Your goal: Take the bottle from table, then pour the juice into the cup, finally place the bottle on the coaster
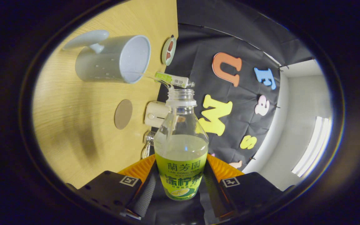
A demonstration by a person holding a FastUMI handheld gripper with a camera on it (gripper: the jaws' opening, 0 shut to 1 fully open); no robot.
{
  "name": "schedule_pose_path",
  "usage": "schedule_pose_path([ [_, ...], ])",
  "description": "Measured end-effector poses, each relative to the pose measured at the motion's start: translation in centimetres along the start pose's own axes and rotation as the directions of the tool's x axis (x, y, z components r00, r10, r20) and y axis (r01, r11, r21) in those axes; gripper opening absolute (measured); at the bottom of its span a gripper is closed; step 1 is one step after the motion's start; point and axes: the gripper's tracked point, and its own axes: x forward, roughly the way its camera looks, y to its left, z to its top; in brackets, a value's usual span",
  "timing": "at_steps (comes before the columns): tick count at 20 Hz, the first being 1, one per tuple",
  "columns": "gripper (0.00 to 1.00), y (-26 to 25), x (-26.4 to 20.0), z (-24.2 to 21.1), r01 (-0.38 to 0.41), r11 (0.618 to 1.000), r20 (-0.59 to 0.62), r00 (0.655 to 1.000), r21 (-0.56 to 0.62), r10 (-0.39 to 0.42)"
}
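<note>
While clamped in gripper (180,187), uncapped bottle (181,147), label "LAN FONG YUEN", cup (112,59) beyond.

Small round dish (168,51) with red contents, at far edge of wooden table (73,131). Green-labelled tube (173,80) lying near that edge. Cream-coloured box-shaped device (155,113) with round button beside it. Small clear glass item (147,140) next along; identity unclear.

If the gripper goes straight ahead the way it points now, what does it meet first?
Hard to judge depth: the gripper, shut on the juice bottle, points toward the black cloth wall; a small tube may come first.
</note>
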Motion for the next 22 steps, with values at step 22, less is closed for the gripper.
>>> schedule_pose_path([
  [22,0.82,-1.7,-0.2,0.5,-0.009,0.986,-0.013,1.0,-0.167,0.007],
])
